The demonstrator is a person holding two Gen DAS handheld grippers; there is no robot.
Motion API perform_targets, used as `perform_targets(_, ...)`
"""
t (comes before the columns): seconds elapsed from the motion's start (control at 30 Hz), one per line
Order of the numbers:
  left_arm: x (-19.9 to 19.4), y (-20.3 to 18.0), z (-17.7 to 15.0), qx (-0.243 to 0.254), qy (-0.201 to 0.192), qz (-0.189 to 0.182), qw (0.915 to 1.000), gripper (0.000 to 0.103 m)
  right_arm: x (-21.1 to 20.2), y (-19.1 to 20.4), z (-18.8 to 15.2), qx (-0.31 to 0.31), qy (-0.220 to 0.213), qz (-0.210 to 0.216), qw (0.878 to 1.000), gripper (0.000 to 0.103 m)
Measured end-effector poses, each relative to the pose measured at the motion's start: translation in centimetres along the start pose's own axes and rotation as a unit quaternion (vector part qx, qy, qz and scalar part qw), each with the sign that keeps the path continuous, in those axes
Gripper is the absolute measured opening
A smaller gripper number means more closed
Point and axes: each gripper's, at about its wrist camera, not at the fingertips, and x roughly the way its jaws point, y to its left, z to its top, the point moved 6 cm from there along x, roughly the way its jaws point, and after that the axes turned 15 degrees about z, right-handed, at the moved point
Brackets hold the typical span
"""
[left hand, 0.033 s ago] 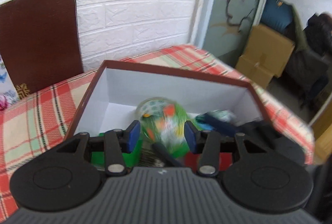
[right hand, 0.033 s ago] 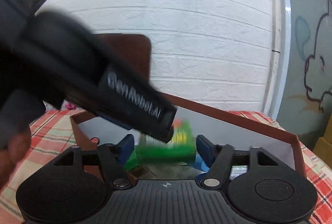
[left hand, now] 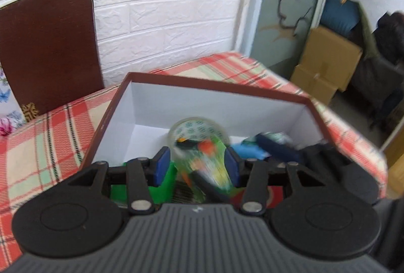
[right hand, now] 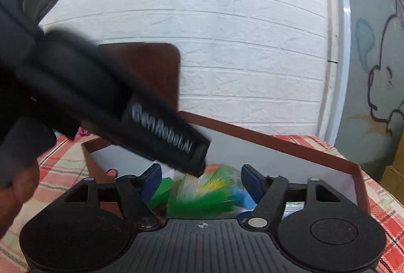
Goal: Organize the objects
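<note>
My left gripper [left hand: 197,164] clamps a clear round plastic jar of colourful bits [left hand: 202,154] above the brown-rimmed, white-lined cardboard box [left hand: 214,106] on the checked tablecloth [left hand: 50,136]. My right gripper [right hand: 199,179] hangs open over the box, fingers spread apart.

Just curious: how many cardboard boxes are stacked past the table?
2: a big box on top, a smaller box under it, right of the table. More may be hidden.
</note>
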Motion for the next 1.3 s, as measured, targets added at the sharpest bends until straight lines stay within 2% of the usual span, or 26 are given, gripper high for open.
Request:
perform_targets(0.1, 0.2, 0.5, -0.1, 0.005, 0.000, 0.025, 0.9997, 0.061, 0.0, -0.6, 0.0, 0.006, -0.005, -0.003, 1.000, 0.067)
perform_targets(0.27, -0.9, 1.5, -0.3, 0.006, -0.010, 0.047, 0.9988, 0.066, -0.4, -0.6, -0.2, 0.021, -0.012, -0.002, 1.000, 0.067)
perform_targets(0.5, -3.4, 2.2, -0.9, 0.006, -0.031, 0.064, 0.9974, 0.073, -3.1, 0.2, -0.7, 0.027, -0.023, -0.007, 0.999, 0.069)
perform_targets(0.6, -4.8, 2.6, -1.3, 0.003, -0.043, 0.072, 0.9964, 0.081, -6.5, 2.6, -1.4, 0.031, -0.034, -0.011, 0.999, 0.073)
perform_targets(0.97, -8.5, 4.0, -4.2, 0.003, -0.064, 0.104, 0.9925, 0.086, -11.0, 4.1, -2.5, 0.085, -0.053, -0.006, 0.995, 0.074)
perform_targets(1.3, -9.8, 6.7, -7.8, -0.021, -0.048, 0.131, 0.9899, 0.097, -11.6, 6.3, -3.8, 0.102, -0.026, 0.012, 0.994, 0.077)
